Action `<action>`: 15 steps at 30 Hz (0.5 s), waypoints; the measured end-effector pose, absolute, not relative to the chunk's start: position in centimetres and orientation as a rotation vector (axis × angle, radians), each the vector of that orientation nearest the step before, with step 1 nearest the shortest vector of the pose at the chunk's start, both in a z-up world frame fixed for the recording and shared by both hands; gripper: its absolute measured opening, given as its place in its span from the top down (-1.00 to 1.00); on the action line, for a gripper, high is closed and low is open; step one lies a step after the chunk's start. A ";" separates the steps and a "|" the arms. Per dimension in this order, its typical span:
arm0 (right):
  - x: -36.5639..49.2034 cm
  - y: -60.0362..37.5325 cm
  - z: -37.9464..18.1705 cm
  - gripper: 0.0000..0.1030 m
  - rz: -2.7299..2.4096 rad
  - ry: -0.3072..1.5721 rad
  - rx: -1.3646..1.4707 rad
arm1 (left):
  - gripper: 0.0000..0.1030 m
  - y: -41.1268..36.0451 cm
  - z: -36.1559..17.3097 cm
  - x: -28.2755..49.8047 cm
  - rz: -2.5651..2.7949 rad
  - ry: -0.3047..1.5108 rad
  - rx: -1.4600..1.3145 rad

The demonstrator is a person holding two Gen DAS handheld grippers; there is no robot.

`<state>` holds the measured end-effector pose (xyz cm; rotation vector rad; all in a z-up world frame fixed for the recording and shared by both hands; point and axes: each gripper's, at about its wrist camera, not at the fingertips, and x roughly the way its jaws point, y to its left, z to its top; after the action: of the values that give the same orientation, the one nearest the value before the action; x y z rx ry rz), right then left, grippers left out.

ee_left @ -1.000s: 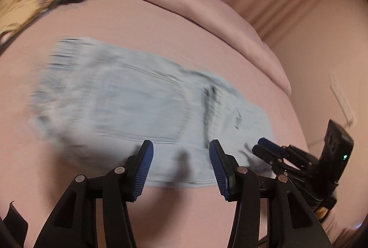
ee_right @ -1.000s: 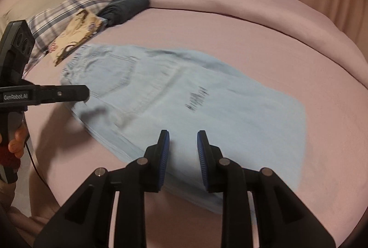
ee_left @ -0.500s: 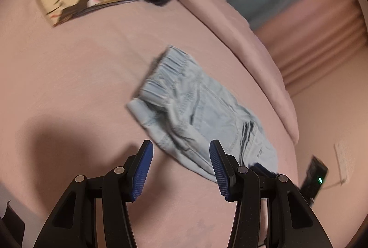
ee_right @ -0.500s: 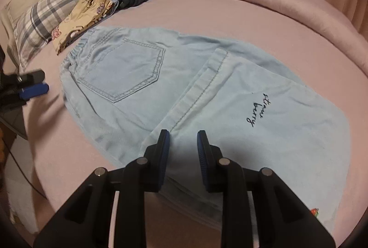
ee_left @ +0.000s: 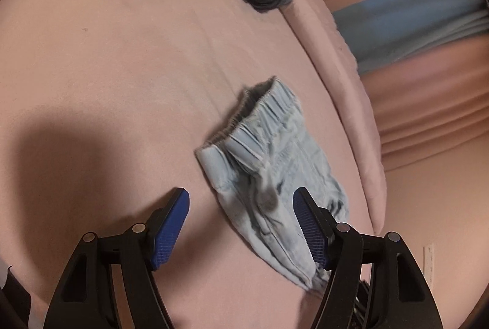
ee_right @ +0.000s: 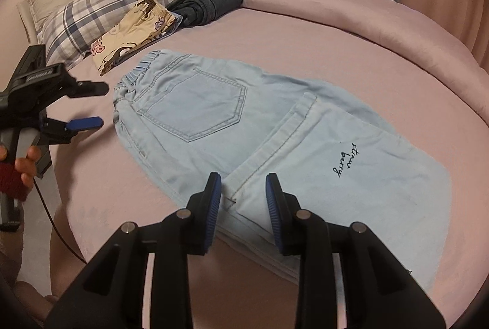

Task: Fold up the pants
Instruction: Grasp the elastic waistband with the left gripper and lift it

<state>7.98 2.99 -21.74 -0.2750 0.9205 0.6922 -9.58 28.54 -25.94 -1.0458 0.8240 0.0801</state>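
Note:
Light blue denim pants [ee_right: 232, 127] lie flat on the pink bed, legs folded back over the seat, waistband at the left, back pocket up. In the left wrist view the pants [ee_left: 275, 173] show end-on, waistband towards me. My left gripper [ee_left: 241, 225] is open and empty, just off the waistband corner; it also shows in the right wrist view [ee_right: 88, 106], left of the waistband. My right gripper [ee_right: 241, 206] is open and empty, hovering over the folded leg edge near the front of the bed.
A folded yellow printed garment [ee_right: 134, 26] and a dark folded garment [ee_right: 207, 3] lie beyond the waistband, beside a plaid pillow [ee_right: 91, 14]. A rolled pink duvet [ee_right: 351, 11] runs along the far side. The bed edge is at the lower left.
My left gripper has swung round to the waistband end and opened wider. My right gripper has opened wider and drawn closer over the folded leg edge. The pants lie still.

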 end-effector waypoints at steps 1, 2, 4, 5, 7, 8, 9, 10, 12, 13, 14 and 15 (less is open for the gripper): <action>7.9 3.0 -21.7 0.42 0.689 0.920 -0.279 | -0.35 28.6 -26.2 -9.5 0.082 0.825 -1.047; 7.8 2.9 -21.7 0.42 0.687 0.918 -0.281 | -0.35 28.7 -26.3 -9.4 0.083 0.824 -1.047; 7.8 2.8 -21.7 0.42 0.684 0.921 -0.280 | -0.35 28.7 -26.5 -9.2 0.081 0.819 -1.047; 7.8 2.7 -21.7 0.42 0.681 0.922 -0.280 | -0.35 28.8 -26.5 -9.1 0.080 0.817 -1.048; 7.9 2.7 -21.8 0.42 0.674 0.928 -0.280 | -0.35 29.0 -26.6 -9.0 0.080 0.810 -1.059; 8.0 2.7 -21.9 0.42 0.669 0.932 -0.278 | -0.35 29.1 -26.7 -8.9 0.079 0.806 -1.067; 8.1 2.6 -22.0 0.42 0.666 0.935 -0.275 | -0.35 29.2 -26.8 -8.7 0.079 0.803 -1.075; 8.1 2.6 -22.1 0.42 0.665 0.938 -0.272 | -0.35 29.3 -26.9 -8.5 0.079 0.801 -1.081; 8.1 2.6 -22.1 0.42 0.663 0.940 -0.268 | -0.35 29.5 -26.9 -8.1 0.079 0.802 -1.086; 8.0 2.7 -22.1 0.42 0.664 0.939 -0.270 | -0.35 29.6 -26.9 -7.9 0.078 0.803 -1.088; 8.0 2.6 -22.1 0.42 0.667 0.937 -0.274 | -0.35 29.7 -26.9 -7.8 0.074 0.803 -1.090; 8.0 2.6 -22.1 0.42 0.667 0.934 -0.278 | -0.35 29.7 -26.9 -7.6 0.073 0.803 -1.093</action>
<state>7.98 2.63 -22.12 -0.2784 0.9340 0.6670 -7.59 29.73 -26.93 -1.0930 0.8031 0.0729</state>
